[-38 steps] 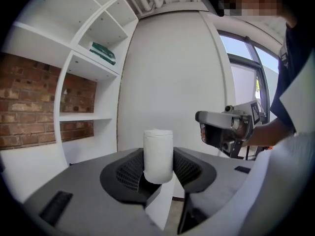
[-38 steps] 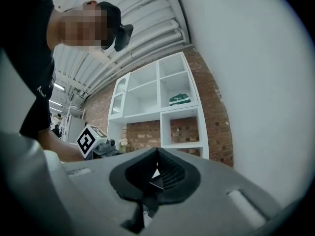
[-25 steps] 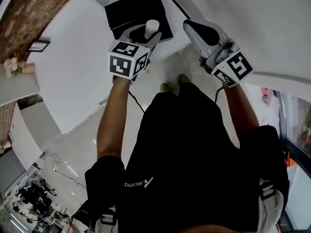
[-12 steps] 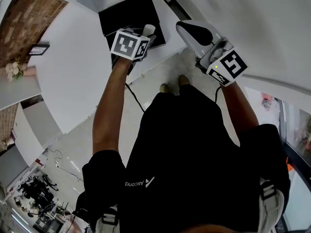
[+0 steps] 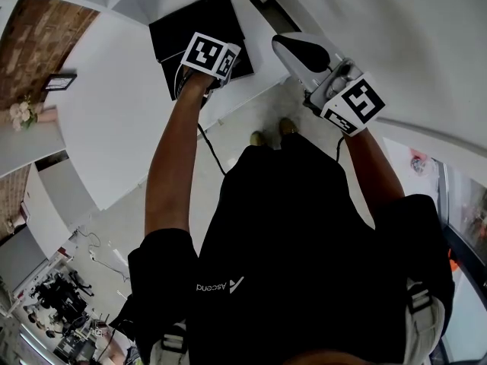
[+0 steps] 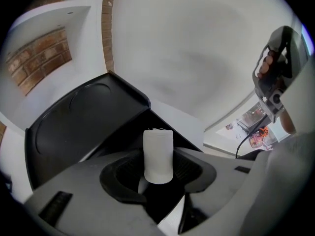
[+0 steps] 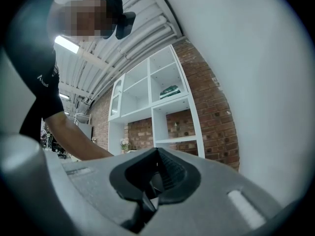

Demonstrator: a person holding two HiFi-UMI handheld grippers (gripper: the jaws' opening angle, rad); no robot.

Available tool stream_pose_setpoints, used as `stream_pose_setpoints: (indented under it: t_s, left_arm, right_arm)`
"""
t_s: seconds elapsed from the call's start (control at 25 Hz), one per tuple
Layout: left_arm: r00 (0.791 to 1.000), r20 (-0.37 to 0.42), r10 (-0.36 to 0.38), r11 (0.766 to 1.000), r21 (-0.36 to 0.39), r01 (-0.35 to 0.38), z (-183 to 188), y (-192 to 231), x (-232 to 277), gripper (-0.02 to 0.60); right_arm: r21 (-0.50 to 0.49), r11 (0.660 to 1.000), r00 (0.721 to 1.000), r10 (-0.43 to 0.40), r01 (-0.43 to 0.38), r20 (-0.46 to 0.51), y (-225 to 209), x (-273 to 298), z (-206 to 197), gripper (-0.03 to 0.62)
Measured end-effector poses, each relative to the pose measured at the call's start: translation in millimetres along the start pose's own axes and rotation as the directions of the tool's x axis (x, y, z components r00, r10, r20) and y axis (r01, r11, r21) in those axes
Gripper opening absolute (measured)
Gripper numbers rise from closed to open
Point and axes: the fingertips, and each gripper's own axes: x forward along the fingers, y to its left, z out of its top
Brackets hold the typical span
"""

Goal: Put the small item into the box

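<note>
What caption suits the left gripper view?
Left gripper holding a small white cylinder between its jaws, poised over the black box.

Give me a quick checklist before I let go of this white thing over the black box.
1. Grip: white cylinder held between the jaws of the left tool: ok.
2. Position: left tool above the black box: ok.
3. Drop spot: open cavity directly under the cylinder: cannot tell.
4. Other hand: right tool shut and empty: ok.
5. Clearance: right tool off to the box's side: ok.
</note>
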Motion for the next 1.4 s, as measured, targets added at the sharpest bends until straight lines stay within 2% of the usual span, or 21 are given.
stream_pose_setpoints:
  t_s: [0.32,0.48,0.72,0.92,1.24,1.4]
  left_arm:
    - [0.998,-0.066,0.001,1.000,-0.024,-0.003,-2,3,18,0.175]
    - [0.998,-0.057,0.003,0.999,-0.037,-0.005,-2,5,22,0.176]
    - [1.000,0.000,-0.015,0.995,-0.095,0.015,-1,6,23,0.184]
    - [1.000,0.009,-0.013,0.996,-0.093,0.013,-3,4,22,0.198]
    - [0.993,0.120,0.011,0.996,-0.088,-0.001,7,1,-6,0.196]
    - [0.971,0.238,0.012,0.994,-0.109,0.014,14,-5,-32,0.196]
  right_arm:
    - [0.018,1.000,1.000,-0.004,0.004,0.004,-7,-4,-5,0.002]
    - [0.028,1.000,1.000,-0.013,0.012,0.005,-12,-6,-7,0.002]
    - [0.040,0.999,1.000,-0.022,0.022,-0.002,-18,-12,-11,0.002]
    - [0.043,0.999,1.000,-0.020,0.020,-0.001,-17,-16,-13,0.002]
    - [0.039,0.999,1.000,-0.009,0.009,0.003,-12,-18,-10,0.002]
    - [0.035,0.999,1.000,0.000,-0.001,0.008,-9,-16,-6,0.002]
